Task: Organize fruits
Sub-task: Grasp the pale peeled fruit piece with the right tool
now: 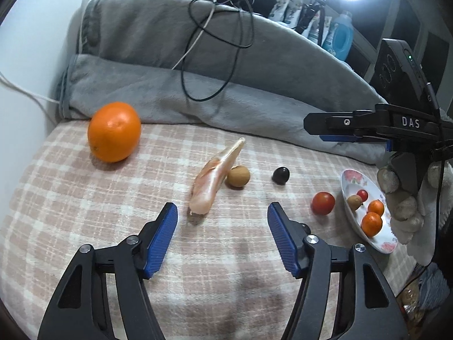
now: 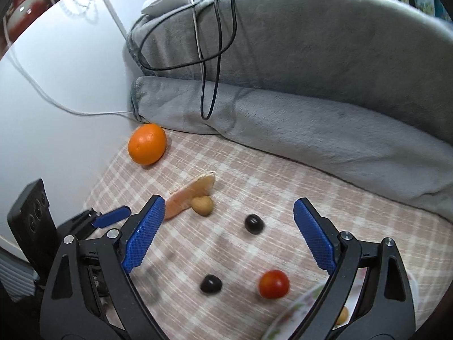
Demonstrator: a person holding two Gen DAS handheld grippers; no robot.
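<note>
On the pink checked cloth lie a big orange point(image 1: 114, 131) point(image 2: 147, 143), a peeled citrus segment point(image 1: 215, 178) point(image 2: 189, 195), a tan round fruit point(image 1: 238, 176) point(image 2: 202, 205) touching it, two dark fruits point(image 2: 254, 223) point(image 2: 211, 284) and a cherry tomato point(image 1: 323, 203) point(image 2: 274, 284). A flowered plate point(image 1: 354, 175) at the right holds several small fruits. My left gripper point(image 1: 222, 215) is open just short of the segment, with nothing between its fingers. My right gripper point(image 2: 229, 202), held by a gloved hand, is open above the cloth, with the farther dark fruit between its fingers untouched.
A folded grey blanket point(image 1: 254, 85) with black and white cables point(image 1: 215, 42) walls the back of the cloth. A pale wall point(image 2: 56, 85) closes the left side. Bottles and packets point(image 1: 342, 39) stand on shelves at the far right.
</note>
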